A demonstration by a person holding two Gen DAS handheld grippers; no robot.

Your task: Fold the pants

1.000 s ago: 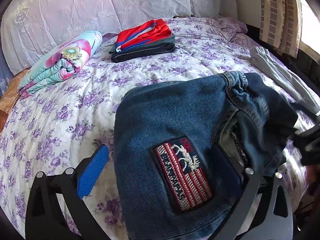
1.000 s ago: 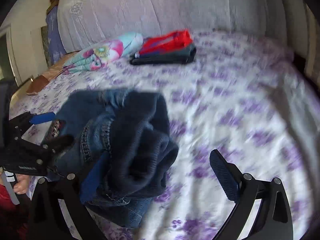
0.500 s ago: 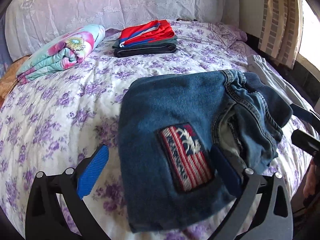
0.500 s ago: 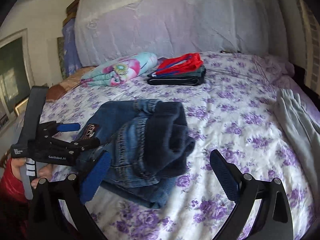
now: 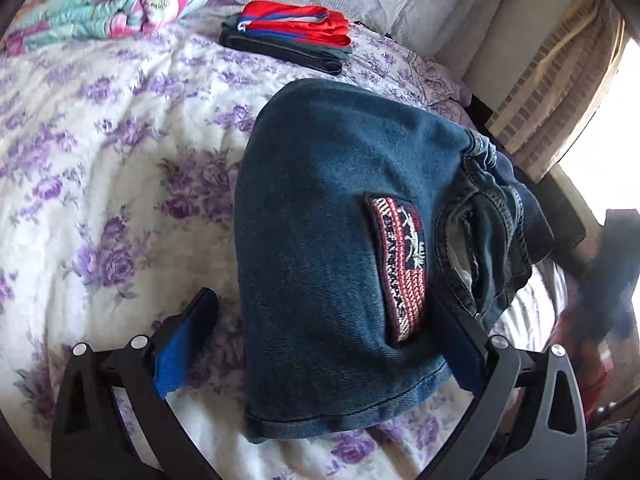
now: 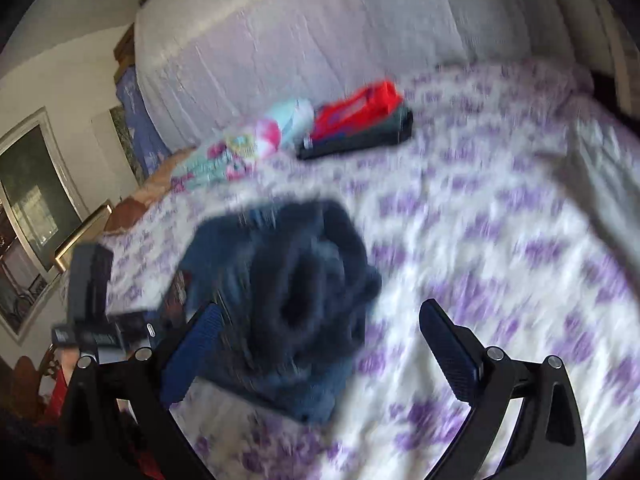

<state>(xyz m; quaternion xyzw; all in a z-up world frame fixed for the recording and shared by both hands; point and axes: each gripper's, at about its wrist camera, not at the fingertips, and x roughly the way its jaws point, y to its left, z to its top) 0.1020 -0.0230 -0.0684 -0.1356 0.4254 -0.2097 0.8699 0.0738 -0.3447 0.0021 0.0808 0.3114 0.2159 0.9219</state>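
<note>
Folded blue jeans (image 5: 340,220) with a striped flag patch (image 5: 400,268) lie on the flowered bedspread (image 5: 100,184). My left gripper (image 5: 324,344) is open just above them. Its left finger (image 5: 188,344) is over bare bedspread, and its right finger (image 5: 468,372) is at the jeans' right edge, partly covered by denim. In the blurred right wrist view the jeans (image 6: 288,300) show their rolled waistband end, and my right gripper (image 6: 320,350) is open with its left finger (image 6: 192,356) beside the bundle. The left gripper (image 6: 92,320) shows at that view's left edge.
A stack of folded clothes with a red piece on top (image 5: 288,36) and a rolled flowered quilt (image 5: 108,8) lie near the pale headboard (image 6: 320,32). A striped curtain (image 5: 552,92) hangs at the right. A pale garment (image 6: 596,176) lies at the bed's right side.
The jeans have come to rest flat on the bed. My left gripper has tilted and come closer over them. The right gripper is moving quickly, and its view has blurred.
</note>
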